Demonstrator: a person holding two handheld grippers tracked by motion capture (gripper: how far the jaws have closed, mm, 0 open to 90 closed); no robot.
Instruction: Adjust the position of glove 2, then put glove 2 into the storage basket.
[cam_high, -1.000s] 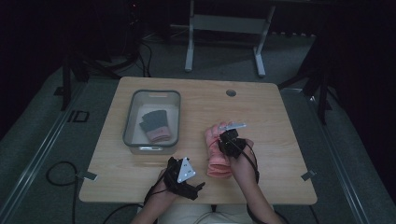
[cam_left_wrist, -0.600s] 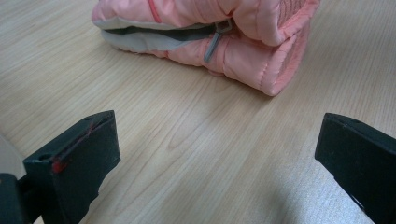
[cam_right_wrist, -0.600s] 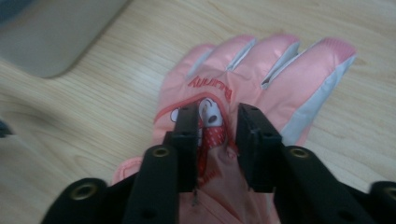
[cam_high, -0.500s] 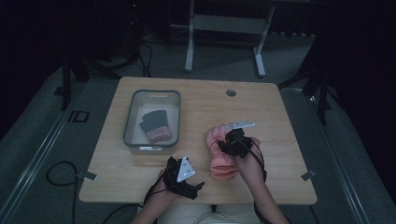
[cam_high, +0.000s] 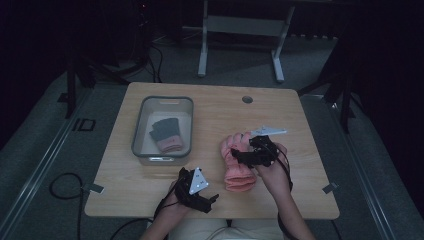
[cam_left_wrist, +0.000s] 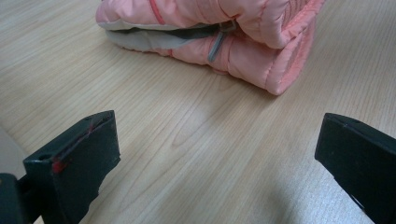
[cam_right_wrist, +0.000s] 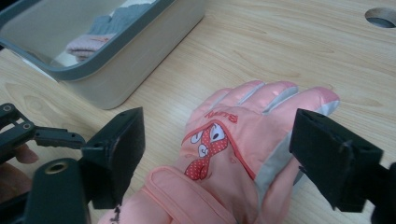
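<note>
Pink padded glove (cam_high: 239, 162) lies flat on the table (cam_high: 210, 107), just right of the grey bin (cam_high: 162, 127), which holds 1 grey-and-pink glove (cam_high: 165, 135). My right gripper (cam_high: 252, 152) hovers over it; its jaws have just been opening and now stand apart, gripping nothing. My left gripper (cam_high: 202, 192) waits near the cuff, jaws apart too. Next I should pinch low at the cuff, gathering both layers. Its long axis runs away from me, fingertips pointing far, cuff near.

We found the high view dim with black surroundings; both gripper views were bright, evenly lit and sharp.
</note>
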